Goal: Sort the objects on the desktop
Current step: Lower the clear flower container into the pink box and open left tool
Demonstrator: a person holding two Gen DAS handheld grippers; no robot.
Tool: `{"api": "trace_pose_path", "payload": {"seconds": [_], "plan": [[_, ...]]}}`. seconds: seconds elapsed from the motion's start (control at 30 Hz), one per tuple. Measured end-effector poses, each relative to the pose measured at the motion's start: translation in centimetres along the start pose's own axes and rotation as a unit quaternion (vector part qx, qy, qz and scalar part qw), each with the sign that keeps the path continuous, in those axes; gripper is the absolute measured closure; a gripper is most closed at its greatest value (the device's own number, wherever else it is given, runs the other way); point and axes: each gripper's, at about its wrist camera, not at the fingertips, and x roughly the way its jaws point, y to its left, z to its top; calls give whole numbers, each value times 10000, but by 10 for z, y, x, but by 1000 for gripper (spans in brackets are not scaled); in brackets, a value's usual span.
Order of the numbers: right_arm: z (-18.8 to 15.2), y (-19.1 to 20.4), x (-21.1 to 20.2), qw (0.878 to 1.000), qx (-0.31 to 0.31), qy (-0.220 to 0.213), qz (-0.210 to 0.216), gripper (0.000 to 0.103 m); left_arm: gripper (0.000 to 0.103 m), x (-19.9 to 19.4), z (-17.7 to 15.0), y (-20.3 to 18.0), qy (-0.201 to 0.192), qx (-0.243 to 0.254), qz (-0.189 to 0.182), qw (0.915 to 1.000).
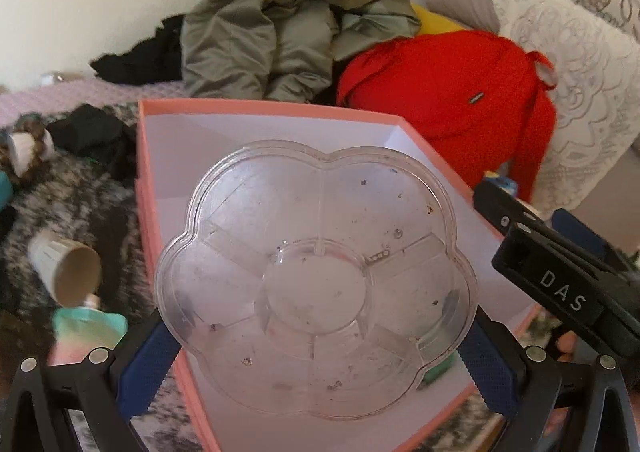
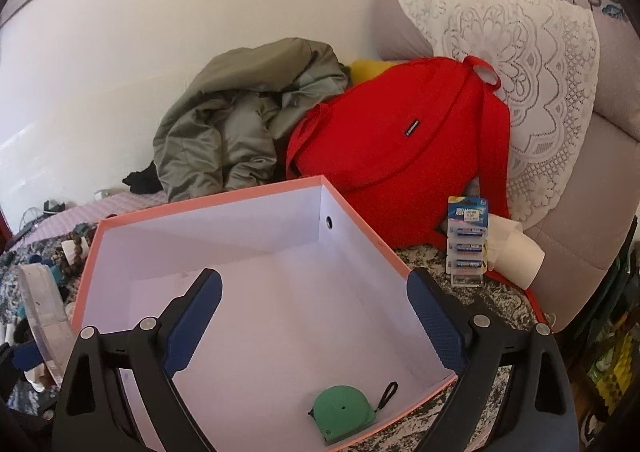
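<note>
Now the left gripper (image 1: 320, 336) pinches a clear flower-shaped tray (image 1: 316, 280) above the pink box (image 1: 256, 106); the right gripper (image 2: 314, 316) hangs spread, empty. Next: lower it beside the green tape measure (image 2: 342, 414).

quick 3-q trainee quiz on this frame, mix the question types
1. True or false: the left tool grips the clear flower-shaped tray.
2. What already lies in the pink box? A) battery pack B) green tape measure C) red backpack
3. Fill in: the battery pack stands against the red ____.

Key: 1 true; 2 B, the green tape measure; 3 backpack.
</note>
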Motion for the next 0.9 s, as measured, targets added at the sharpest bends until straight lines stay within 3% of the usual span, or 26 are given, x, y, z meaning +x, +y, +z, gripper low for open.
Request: {"api": "trace_pose_path", "payload": {"seconds": [0.13, 0.3, 0.43, 0.53, 0.67, 0.83, 0.9], "plan": [[2, -2, -10, 9998, 81, -174, 42, 7, 1, -5, -2, -9, -204, 439, -32, 9988], [5, -8, -21, 9990, 231, -345, 140, 7, 1, -8, -8, -29, -561, 1514, 450, 9859], [8, -8, -42, 9964, 256, -686, 437, 5, 1, -5, -12, -42, -675, 1987, 469, 9766], [8, 0, -55, 9946, 75, -924, 458, 4, 0, -8, -15, -49, -793, 2154, 280, 9729], [8, 2, -59, 9938, 32, -996, 493, 4, 0, -10, -17, -56, -932, 2268, 361, 9688], [8, 4, -65, 9891, -193, -873, 1167, 2, 0, -8, -18, -59, -940, 2407, 576, 9643], [3, 16, -65, 9900, -588, -857, 958, 2, 0, -7, -17, -57, -909, 2363, 572, 9657]]}}
